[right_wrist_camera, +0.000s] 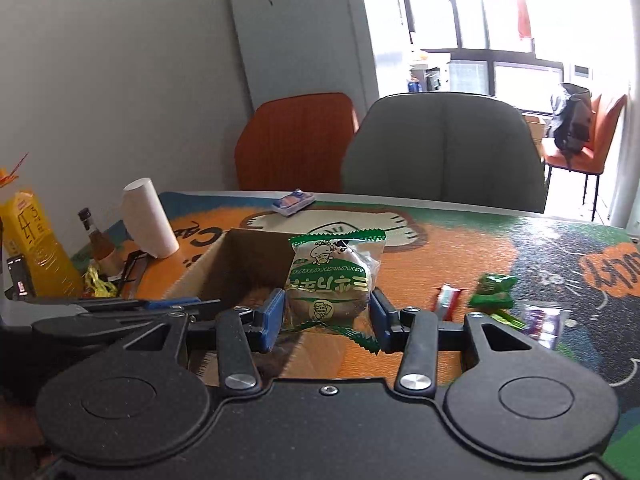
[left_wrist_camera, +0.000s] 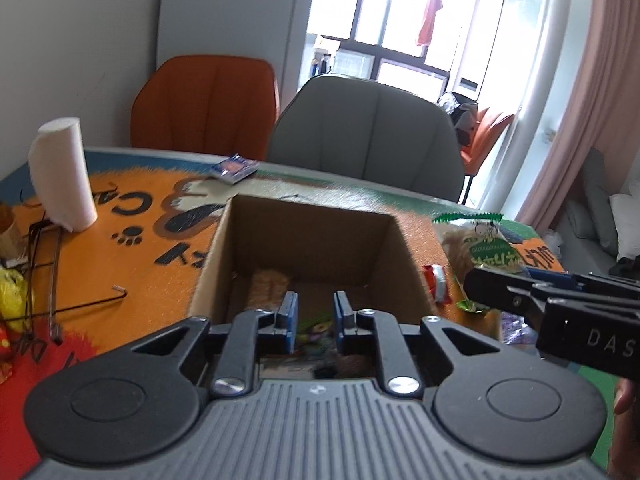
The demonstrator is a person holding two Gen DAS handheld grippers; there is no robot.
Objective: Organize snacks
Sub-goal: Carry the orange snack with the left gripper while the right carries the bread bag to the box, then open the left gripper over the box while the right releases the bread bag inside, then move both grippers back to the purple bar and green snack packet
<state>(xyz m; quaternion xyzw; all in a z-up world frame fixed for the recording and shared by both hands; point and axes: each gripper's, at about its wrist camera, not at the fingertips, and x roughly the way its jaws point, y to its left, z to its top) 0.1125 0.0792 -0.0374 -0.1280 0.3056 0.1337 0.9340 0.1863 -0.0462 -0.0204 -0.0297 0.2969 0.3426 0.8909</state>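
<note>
An open cardboard box (left_wrist_camera: pixel 308 240) stands on the printed table mat, with a few snack packets lying on its floor. My left gripper (left_wrist_camera: pixel 316 316) is open and empty, hovering over the box's near edge. My right gripper (right_wrist_camera: pixel 328 314) is shut on a green-and-clear bun packet (right_wrist_camera: pixel 330 280), held upright just right of the box (right_wrist_camera: pixel 240 264). The packet also shows in the left wrist view (left_wrist_camera: pixel 480 248), with the right gripper's black body at the right edge. Loose snacks lie right of the box: a red-white packet (right_wrist_camera: pixel 446 300), a green packet (right_wrist_camera: pixel 494 290) and a purple packet (right_wrist_camera: pixel 542 320).
A paper towel roll (left_wrist_camera: pixel 60 176), a wire rack (left_wrist_camera: pixel 36 280), a bottle (right_wrist_camera: pixel 96 240) and a yellow carton (right_wrist_camera: pixel 36 248) stand at the table's left. A blue packet (left_wrist_camera: pixel 234 168) lies at the far edge. An orange chair (left_wrist_camera: pixel 208 104) and a grey chair (left_wrist_camera: pixel 368 136) stand behind the table.
</note>
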